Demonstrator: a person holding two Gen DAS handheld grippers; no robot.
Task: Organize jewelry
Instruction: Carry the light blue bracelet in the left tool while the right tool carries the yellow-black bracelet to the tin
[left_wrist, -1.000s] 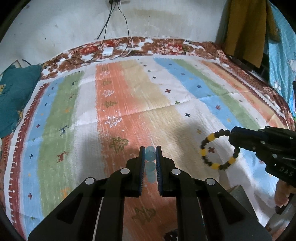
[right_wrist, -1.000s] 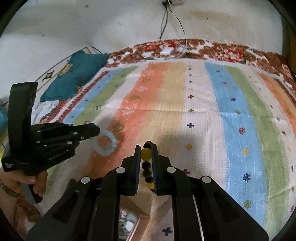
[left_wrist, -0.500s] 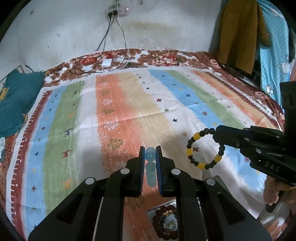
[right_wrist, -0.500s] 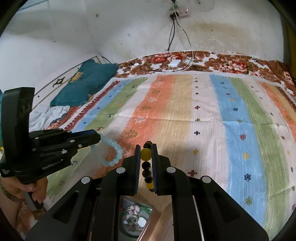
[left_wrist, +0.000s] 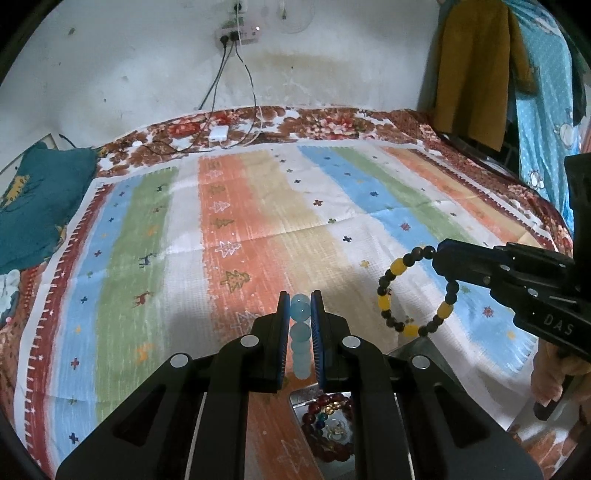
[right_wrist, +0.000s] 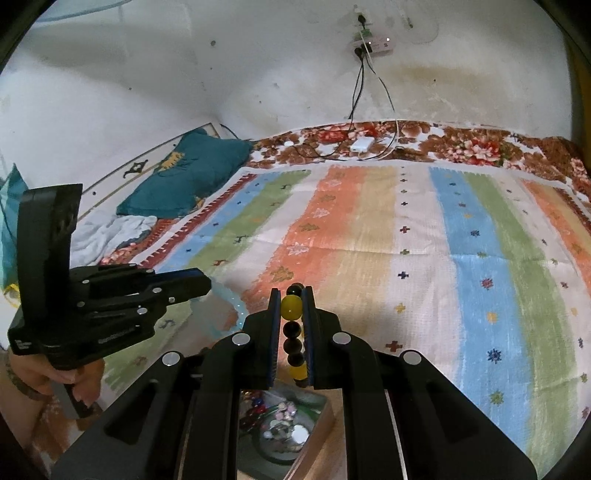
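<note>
My left gripper (left_wrist: 300, 306) is shut on a pale blue bead bracelet (left_wrist: 300, 334), held above the striped blanket (left_wrist: 258, 221). My right gripper (right_wrist: 292, 299) is shut on a black and yellow bead bracelet (right_wrist: 291, 314); the same bracelet hangs as a ring in the left wrist view (left_wrist: 413, 291). A mirrored jewelry box (left_wrist: 328, 421) with dark red beads sits under the left gripper. It also shows below the right gripper (right_wrist: 284, 428). The left gripper appears at the left of the right wrist view (right_wrist: 199, 284), its blue bracelet blurred.
A teal cushion (left_wrist: 40, 199) lies at the blanket's left edge. A white charger (left_wrist: 218, 132) with cables lies at the far edge by the wall. Clothes (left_wrist: 476, 62) hang at the back right.
Both grippers have risen and pulled back with their bracelets. The jewelry box has come into view beneath them.
</note>
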